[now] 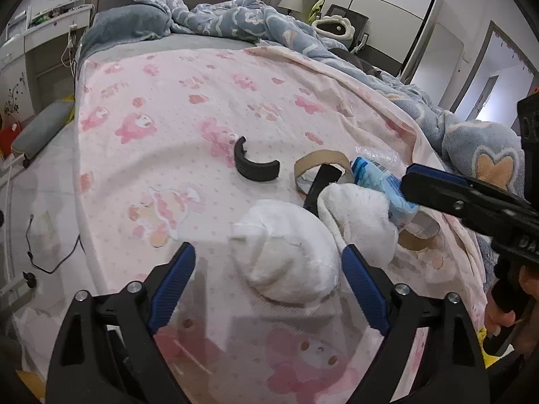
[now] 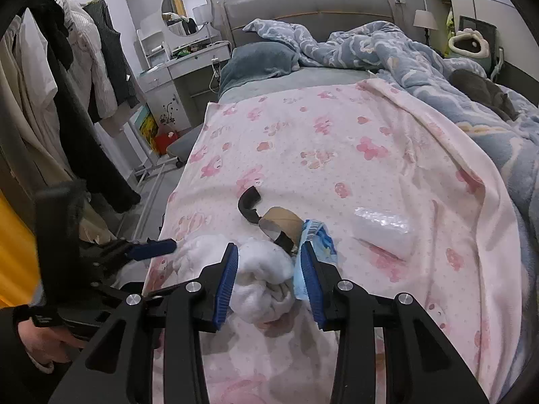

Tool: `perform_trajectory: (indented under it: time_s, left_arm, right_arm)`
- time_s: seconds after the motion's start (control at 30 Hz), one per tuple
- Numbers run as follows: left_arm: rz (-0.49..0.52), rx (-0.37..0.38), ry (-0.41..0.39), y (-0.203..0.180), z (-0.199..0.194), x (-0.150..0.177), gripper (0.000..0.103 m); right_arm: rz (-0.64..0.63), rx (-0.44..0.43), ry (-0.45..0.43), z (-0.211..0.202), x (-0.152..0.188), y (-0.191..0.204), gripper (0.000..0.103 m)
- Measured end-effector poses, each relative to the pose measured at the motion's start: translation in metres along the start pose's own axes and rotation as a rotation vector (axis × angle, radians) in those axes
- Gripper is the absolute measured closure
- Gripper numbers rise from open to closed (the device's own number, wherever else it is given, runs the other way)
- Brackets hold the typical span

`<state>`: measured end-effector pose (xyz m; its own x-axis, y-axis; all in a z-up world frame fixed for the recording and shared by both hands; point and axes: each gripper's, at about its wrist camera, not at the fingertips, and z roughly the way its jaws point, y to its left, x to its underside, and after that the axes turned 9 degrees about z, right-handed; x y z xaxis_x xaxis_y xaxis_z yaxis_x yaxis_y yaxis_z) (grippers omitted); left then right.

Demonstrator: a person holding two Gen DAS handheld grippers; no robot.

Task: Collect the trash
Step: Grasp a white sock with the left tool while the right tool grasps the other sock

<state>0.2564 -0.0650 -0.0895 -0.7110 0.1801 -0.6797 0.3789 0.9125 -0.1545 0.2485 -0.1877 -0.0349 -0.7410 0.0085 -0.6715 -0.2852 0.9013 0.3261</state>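
Across the bed lies a pink blanket point(image 1: 188, 101) printed with cartoon figures, with a rumpled blue duvet point(image 1: 235, 17) beyond it and a grey headboard point(image 2: 310, 6) at the far end. We see the trash gathered in a small cluster near the blanket's close edge. Our left tongs point(image 1: 267, 271) stand wide, their blue pads on either side of a white fluffy wad point(image 1: 286, 256) without pressing on it. Our right tongs point(image 2: 267, 274) are drawn narrow around a second white wad point(image 2: 262, 279), and a crumpled blue-and-white wrapper point(image 2: 320, 239) sits against the inner face of the right-side pad; both pads press on this bundle. Just behind the bundle lies a flattened cardboard tube point(image 2: 281, 224) with a dark strip point(image 2: 284, 239) across it, and a curved black plastic piece point(image 1: 254, 165) rests a little apart to its left. In the right wrist view a clear plastic bag point(image 2: 384, 229) lies well to the right of the cluster. A second cardboard ring point(image 1: 419, 234) peeks out beneath the wrapper in the left wrist view. A hand point(image 2: 50, 340) grips the left tool's handle.
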Motion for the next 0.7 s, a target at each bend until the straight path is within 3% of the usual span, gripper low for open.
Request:
perform_trajectory:
  time_s: [0.2, 0.3, 0.57, 0.7]
  left_arm:
    - [-0.021, 0.046, -0.002, -0.004, 0.010, 0.000, 0.043]
    - [-0.012, 0.040, -0.019, -0.005, 0.007, -0.001, 0.051]
    - [-0.027, -0.002, -0.052, 0.004, -0.005, -0.003, 0.058]
    - [-0.066, -0.060, -0.077, 0.019, -0.016, -0.004, 0.058]
  right_arm:
    - [0.013, -0.031, 0.005, -0.004, 0.004, -0.006, 0.062]
    - [0.017, -0.041, 0.007, -0.005, 0.005, -0.008, 0.049]
    - [0.014, -0.078, 0.013, -0.001, 0.005, 0.002, 0.047]
    - [-0.014, -0.077, 0.053, 0.007, 0.008, 0.011, 0.035]
